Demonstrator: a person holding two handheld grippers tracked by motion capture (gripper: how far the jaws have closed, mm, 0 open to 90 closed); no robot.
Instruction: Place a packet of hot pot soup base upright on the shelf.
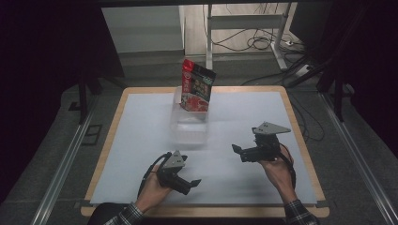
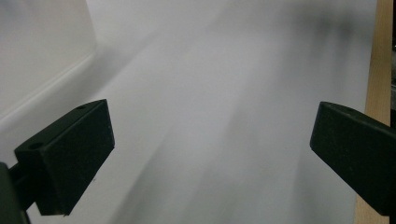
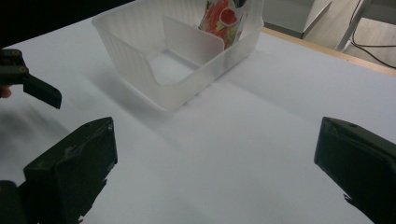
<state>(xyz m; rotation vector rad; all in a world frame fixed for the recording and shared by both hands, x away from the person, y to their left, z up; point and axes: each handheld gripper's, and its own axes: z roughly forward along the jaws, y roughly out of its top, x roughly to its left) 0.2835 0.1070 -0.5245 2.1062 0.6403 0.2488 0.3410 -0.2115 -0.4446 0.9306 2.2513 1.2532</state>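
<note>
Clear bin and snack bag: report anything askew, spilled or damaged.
Nothing is spilled or visibly damaged. The snack bag stands in the far compartment of the clear bin, tilted a little and rising well above the rim. The near compartment is empty. Both the left gripper and the right gripper are open, apart from it.

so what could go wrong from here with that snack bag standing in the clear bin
The snack bag stands tall and leaning in the far compartment of the light translucent bin; a nudge could tip it out or slide the bin. The near compartment has a low cut-out front, so a bag put there might slump out. Both the left gripper and right gripper are open and empty, close together, and could bump when reaching.
</note>
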